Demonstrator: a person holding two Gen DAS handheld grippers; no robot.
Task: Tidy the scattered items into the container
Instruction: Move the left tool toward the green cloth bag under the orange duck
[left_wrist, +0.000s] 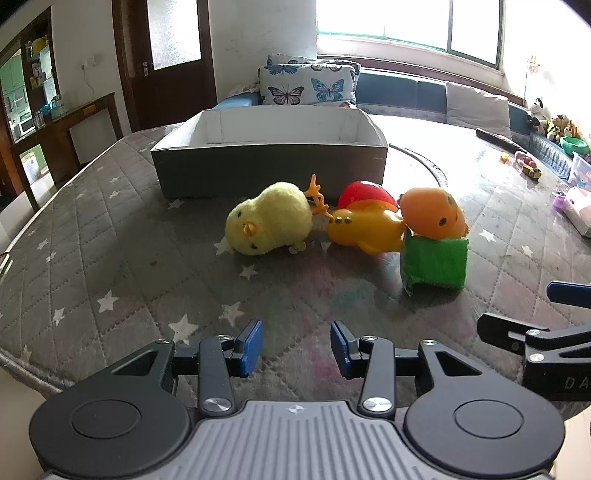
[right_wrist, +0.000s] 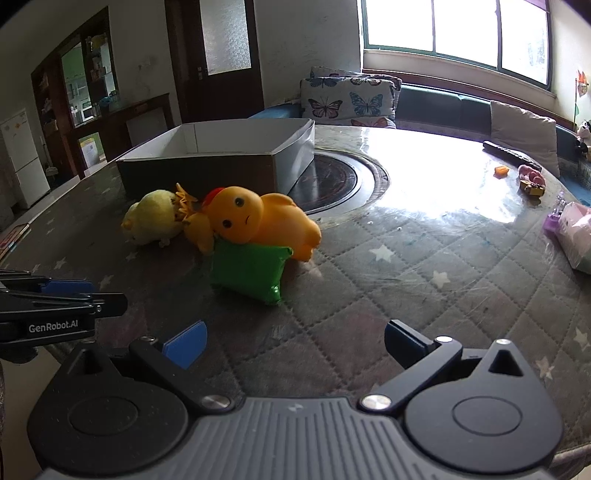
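Observation:
A grey open box (left_wrist: 269, 166) (right_wrist: 207, 173) with white inner walls stands at the back of the quilted table. In front of it lie a yellow plush chick (left_wrist: 269, 225) (right_wrist: 153, 218), a yellow rubber chicken (left_wrist: 364, 230) (right_wrist: 197, 232), a red-capped orange rubber figure (left_wrist: 432, 214) (right_wrist: 258, 221) and a green packet (left_wrist: 434, 264) (right_wrist: 249, 273) that the figure leans on. My left gripper (left_wrist: 297, 347) is open, near the table's front edge, well short of the chick. My right gripper (right_wrist: 295, 343) is open wide and empty, just short of the green packet.
A dark round hotplate (right_wrist: 332, 184) is set into the table to the right of the box. Small toys (right_wrist: 530, 181), a remote (right_wrist: 509, 153) and a pink pack (right_wrist: 576, 232) lie at the far right. Butterfly cushions (left_wrist: 306, 83) rest on a bench behind.

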